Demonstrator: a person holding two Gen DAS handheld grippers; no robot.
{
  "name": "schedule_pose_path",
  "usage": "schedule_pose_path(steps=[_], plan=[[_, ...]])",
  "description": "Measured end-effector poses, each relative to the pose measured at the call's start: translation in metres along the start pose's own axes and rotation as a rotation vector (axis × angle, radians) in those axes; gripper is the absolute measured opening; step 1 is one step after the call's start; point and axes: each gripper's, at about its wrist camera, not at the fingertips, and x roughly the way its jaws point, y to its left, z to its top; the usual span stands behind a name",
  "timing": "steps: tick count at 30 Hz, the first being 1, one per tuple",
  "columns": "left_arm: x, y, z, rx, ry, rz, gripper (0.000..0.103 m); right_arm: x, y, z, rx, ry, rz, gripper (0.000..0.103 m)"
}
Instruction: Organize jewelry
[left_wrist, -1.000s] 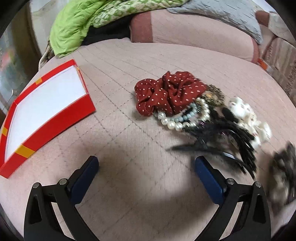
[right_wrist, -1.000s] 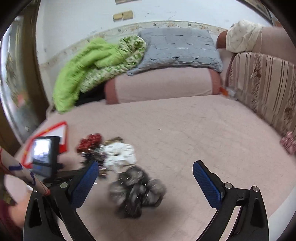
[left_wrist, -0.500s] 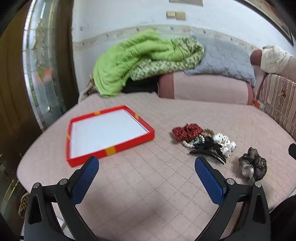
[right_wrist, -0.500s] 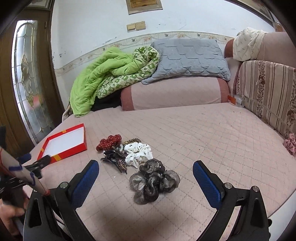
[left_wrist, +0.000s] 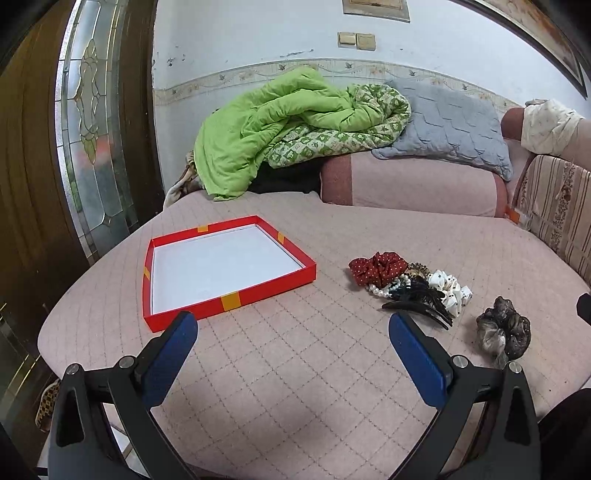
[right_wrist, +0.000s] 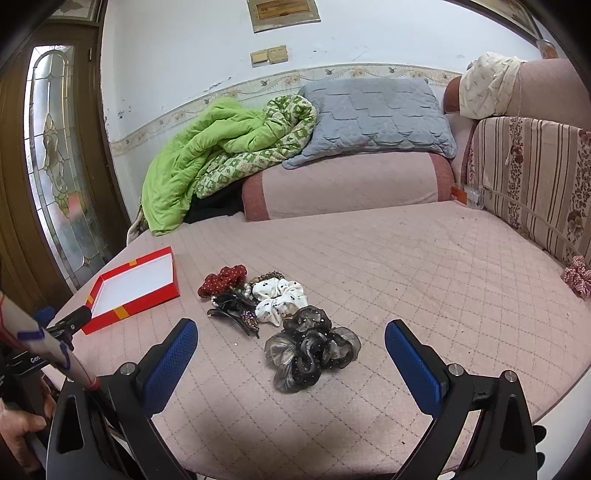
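Observation:
A shallow red box (left_wrist: 221, 269) with a white floor lies on the pink quilted bed, also visible as the red box (right_wrist: 133, 291) at the left of the right wrist view. To its right is a small heap: a red dotted scrunchie (left_wrist: 376, 267), a pearl bracelet (left_wrist: 384, 290), a black hair claw (left_wrist: 421, 301) and a white dotted scrunchie (right_wrist: 279, 299). A dark sheer scrunchie (right_wrist: 310, 349) lies apart, nearer me. My left gripper (left_wrist: 291, 354) and right gripper (right_wrist: 290, 360) both hover open and hold nothing, well short of the heap.
A green quilt (left_wrist: 273, 129), a grey pillow (left_wrist: 450, 129) and a pink bolster (right_wrist: 347, 188) line the far wall. A striped sofa back (right_wrist: 532, 181) stands at right with a pink checked scrunchie (right_wrist: 578, 277) beside it. A glazed wooden door (left_wrist: 85, 122) stands left. A person's hand (right_wrist: 18, 428) shows at lower left.
Both grippers have pulled up and back from the heap, so the whole bed shows. The dark sheer scrunchie, blurred a second ago, now lies still apart from the heap.

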Motion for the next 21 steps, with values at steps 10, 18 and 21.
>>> schedule_pose_path(steps=[10, 18, 21], plan=[[0.003, -0.0053, 0.0042, 0.015, 0.023, 0.002, 0.103, 0.0003, -0.002, 0.0008, 0.0, 0.011, -0.002, 0.103], [0.0038, -0.0039, 0.0024, 0.012, 0.026, 0.002, 0.103, 0.0012, -0.0019, 0.0, -0.003, 0.015, -0.003, 0.103], [0.0036, -0.0037, 0.0017, 0.013, 0.025, 0.002, 0.103, 0.0012, -0.002, 0.0, -0.004, 0.016, -0.003, 0.103]])
